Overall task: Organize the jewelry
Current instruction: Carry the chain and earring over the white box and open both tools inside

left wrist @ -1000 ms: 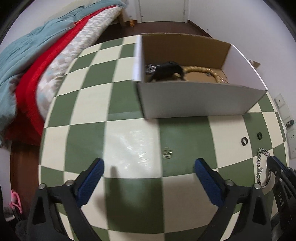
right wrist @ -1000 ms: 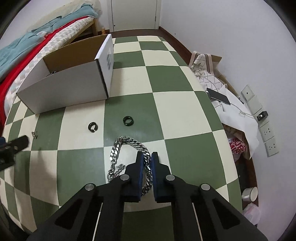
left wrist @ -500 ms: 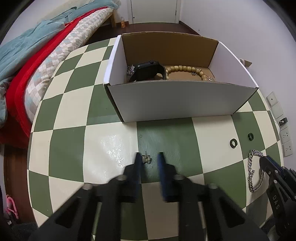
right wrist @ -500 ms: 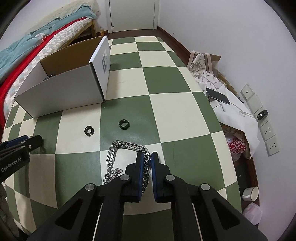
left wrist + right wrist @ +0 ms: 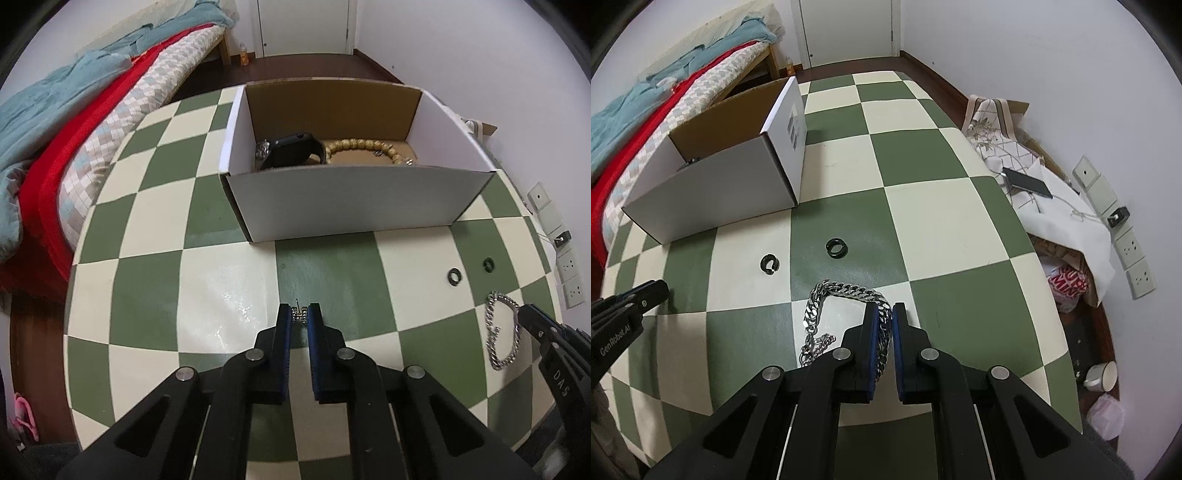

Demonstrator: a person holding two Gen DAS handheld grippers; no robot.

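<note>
A small sparkly earring (image 5: 300, 316) lies on the green-and-cream checkered table (image 5: 147, 295). My left gripper (image 5: 299, 308) has its jaws closing, and the blue pads press the earring from both sides. My right gripper (image 5: 885, 308) is shut on a silver chain bracelet (image 5: 842, 290), which rests on the table. Two black rings (image 5: 769, 263) (image 5: 834, 246) lie between the chain and the open white cardboard box (image 5: 354, 199). Inside the box are a black watch (image 5: 291, 149) and a bead bracelet (image 5: 354, 144).
A bed with red and blue blankets (image 5: 55, 147) runs along the table's left side. Right of the table a phone (image 5: 1027, 182) lies on white cloth, with wall sockets (image 5: 1130, 245) behind. A mug (image 5: 1102, 374) stands on the floor.
My left gripper went from wide open to closed around the earring, moving in over it. The right gripper stayed shut on the chain in the same place.
</note>
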